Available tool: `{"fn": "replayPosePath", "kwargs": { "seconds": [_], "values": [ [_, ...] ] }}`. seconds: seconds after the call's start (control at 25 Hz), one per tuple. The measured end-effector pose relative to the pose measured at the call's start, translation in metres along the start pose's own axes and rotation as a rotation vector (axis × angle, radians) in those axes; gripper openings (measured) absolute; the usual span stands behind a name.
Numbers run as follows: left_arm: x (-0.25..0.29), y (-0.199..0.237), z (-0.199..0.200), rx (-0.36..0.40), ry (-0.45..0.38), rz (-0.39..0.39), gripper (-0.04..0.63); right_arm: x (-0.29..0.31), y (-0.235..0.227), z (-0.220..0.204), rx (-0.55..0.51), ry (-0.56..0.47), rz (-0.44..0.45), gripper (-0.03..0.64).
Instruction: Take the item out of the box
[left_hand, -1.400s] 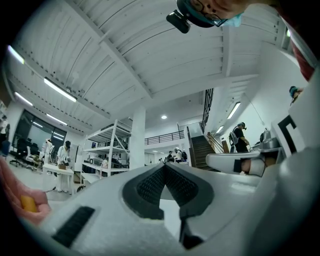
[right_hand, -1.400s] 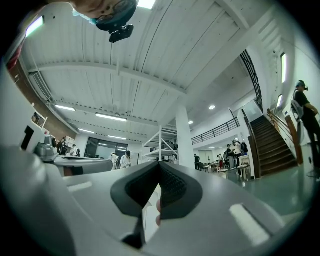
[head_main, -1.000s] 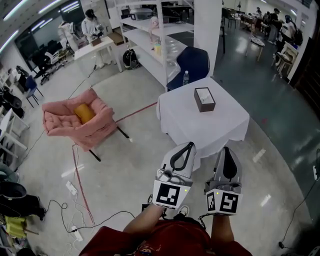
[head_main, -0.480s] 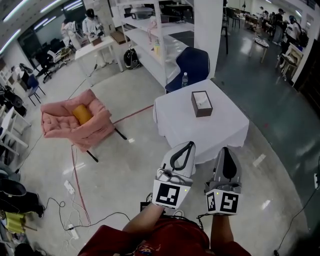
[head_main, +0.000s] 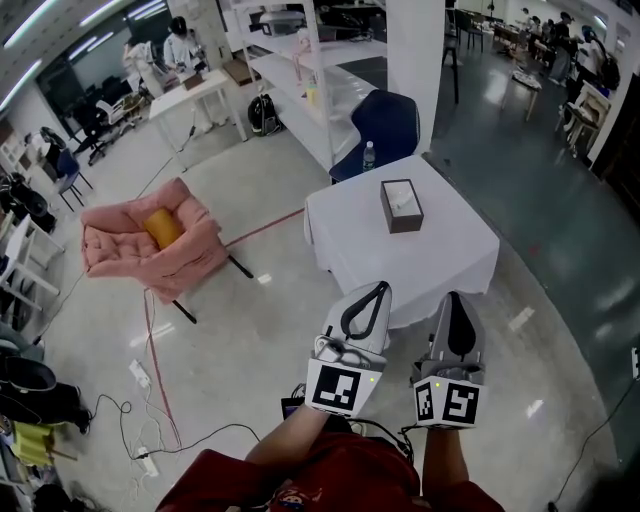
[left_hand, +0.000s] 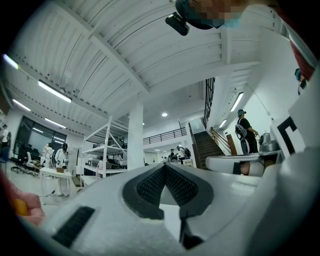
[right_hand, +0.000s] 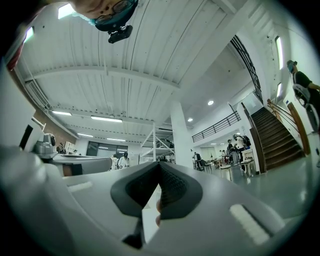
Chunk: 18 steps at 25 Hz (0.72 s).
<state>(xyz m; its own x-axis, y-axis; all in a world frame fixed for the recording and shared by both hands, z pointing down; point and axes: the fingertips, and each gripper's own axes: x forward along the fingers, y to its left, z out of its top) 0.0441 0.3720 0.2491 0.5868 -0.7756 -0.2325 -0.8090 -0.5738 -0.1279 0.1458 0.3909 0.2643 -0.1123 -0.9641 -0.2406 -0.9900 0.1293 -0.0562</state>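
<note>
1. Box (head_main: 401, 206): dark and open-topped, it stands on the white-draped surface (head_main: 440, 262) at upper centre of the head view. A pale item (head_main: 402, 197) shows inside; what it is cannot be made out.
2. Left tongs (head_main: 375, 290) and right tongs (head_main: 456, 299): side by side at lower centre, both closed on nothing. The box lies well apart from them, higher in the frame.
3. Neither gripper view shows the box; the tongs' own bodies fill the lower frame.
</note>
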Motion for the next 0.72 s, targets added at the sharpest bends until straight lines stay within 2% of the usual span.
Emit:
{"fn": "replayPosePath", "kwargs": {
  "seconds": [0.44,0.72],
  "values": [
    [0.032,0.017,-0.011,-0.013,-0.029,-0.02,0.002,0.034,-0.006,-0.012,-0.024,0.003,-0.002,0.0],
    [0.061,0.049,-0.021,-0.015,-0.032,-0.016,0.002,0.08,-0.005,-0.024,-0.025,0.004,-0.003,0.0]
  ]
}}
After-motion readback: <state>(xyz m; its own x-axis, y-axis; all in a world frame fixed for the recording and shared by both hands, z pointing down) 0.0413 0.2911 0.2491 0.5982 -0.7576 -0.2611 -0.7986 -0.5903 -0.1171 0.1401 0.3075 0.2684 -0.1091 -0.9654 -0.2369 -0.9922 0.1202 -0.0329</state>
